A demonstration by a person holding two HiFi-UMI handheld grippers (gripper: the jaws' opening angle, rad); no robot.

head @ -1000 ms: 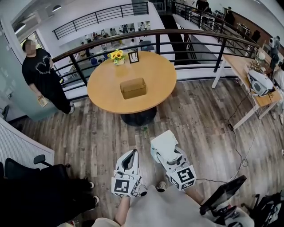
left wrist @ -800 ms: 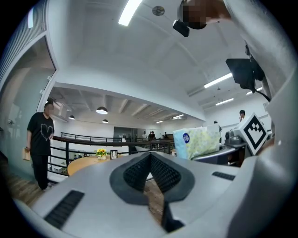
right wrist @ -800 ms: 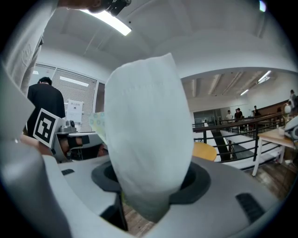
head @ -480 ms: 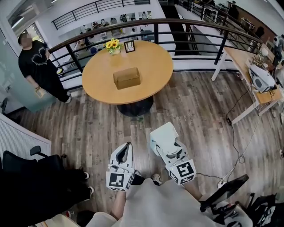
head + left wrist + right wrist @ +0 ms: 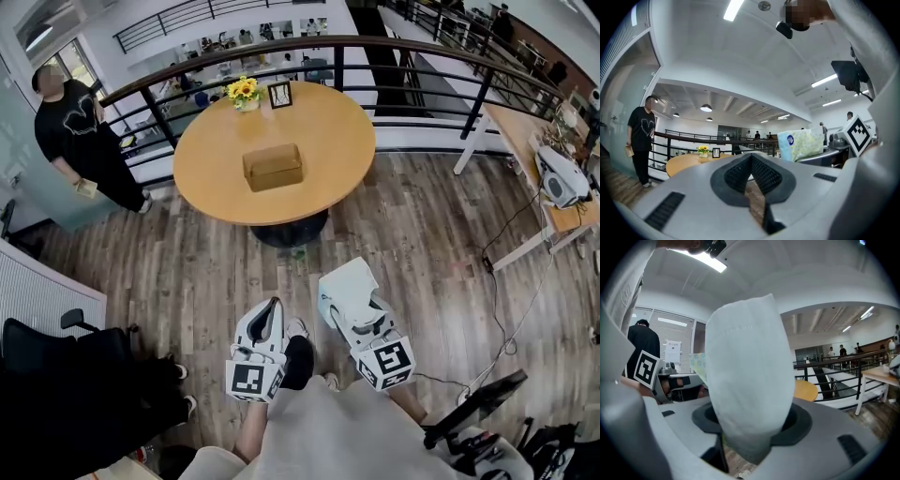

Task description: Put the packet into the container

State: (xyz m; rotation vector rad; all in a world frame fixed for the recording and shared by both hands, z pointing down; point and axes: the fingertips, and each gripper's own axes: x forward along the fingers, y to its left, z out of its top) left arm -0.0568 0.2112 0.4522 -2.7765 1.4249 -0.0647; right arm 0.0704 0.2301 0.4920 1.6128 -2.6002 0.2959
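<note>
The right claw (image 5: 351, 317) is clamped on the packet (image 5: 345, 292), which is white on the side facing up, and its jaws are held apart by the packet's width. In the right gripper view the packet (image 5: 750, 371) stands up from between the jaws and fills the middle of the picture. The left claw (image 5: 270, 315) has its jaws together with nothing between them; in the left gripper view the dark pads (image 5: 765, 174) meet at their tips.

Both claws are held low in front of the wearer's body and point forward toward the round bench (image 5: 211, 183), with their marker cubes nearest the body. They are side by side and near each other but not touching. The packet is over the wood floor (image 5: 412, 244), well short of the bench. The brown container (image 5: 273, 167) sits at the middle of the bench. Yellow flowers (image 5: 244, 91) and a small frame (image 5: 279, 94) stand at the bench's far edge.
</note>
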